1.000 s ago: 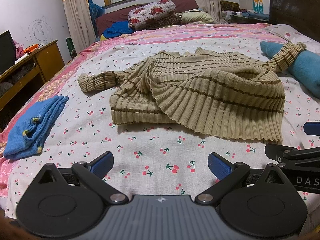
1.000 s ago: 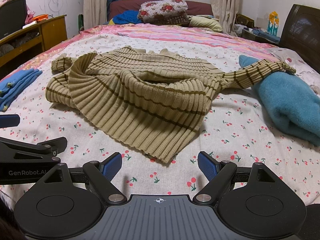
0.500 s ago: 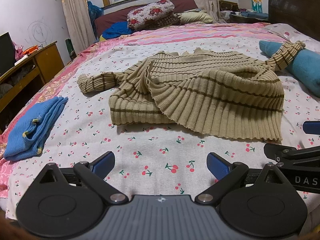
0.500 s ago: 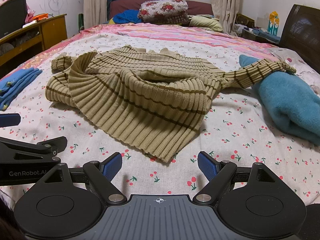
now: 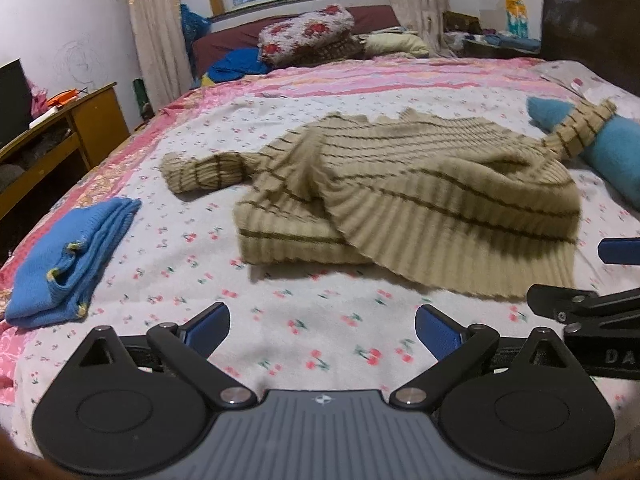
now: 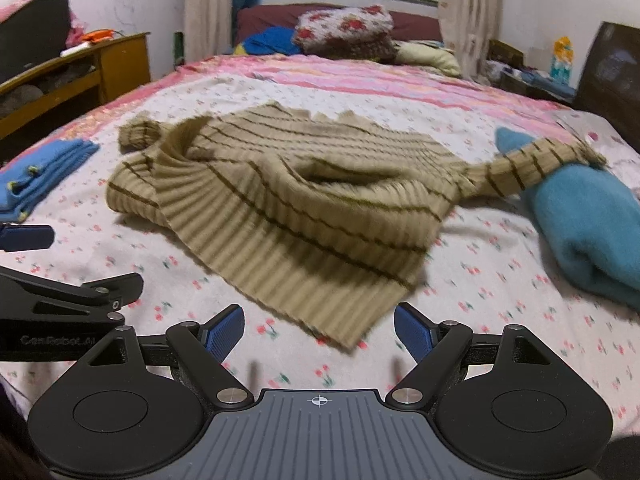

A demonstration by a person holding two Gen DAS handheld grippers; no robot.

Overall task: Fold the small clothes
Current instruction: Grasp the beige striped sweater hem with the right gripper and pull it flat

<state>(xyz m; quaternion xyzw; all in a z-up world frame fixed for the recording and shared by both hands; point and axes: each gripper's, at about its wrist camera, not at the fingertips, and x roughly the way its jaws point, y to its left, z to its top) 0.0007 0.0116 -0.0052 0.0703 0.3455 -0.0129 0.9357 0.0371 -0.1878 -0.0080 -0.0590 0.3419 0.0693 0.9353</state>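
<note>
A beige ribbed sweater with thin brown stripes (image 5: 408, 196) lies crumpled on the cherry-print bedsheet (image 5: 280, 312); it also shows in the right wrist view (image 6: 296, 200). One sleeve lies out to the left (image 5: 200, 172), the other rests on a teal rolled towel (image 6: 536, 164). My left gripper (image 5: 322, 328) is open and empty over the sheet, short of the sweater's near hem. My right gripper (image 6: 320, 330) is open and empty, with the sweater's near corner (image 6: 344, 332) between its fingertips' line of sight.
A folded blue garment (image 5: 68, 264) lies at the left of the bed. A teal rolled towel (image 6: 592, 232) lies at the right. Pillows (image 5: 308, 36) sit at the far end. A wooden desk (image 5: 60, 132) stands left of the bed, a dark headboard (image 6: 612, 68) right.
Both grippers have moved forward and slightly toward the sweater; the view is blurred with motion. The jaws stay open and the sweater has not moved.
</note>
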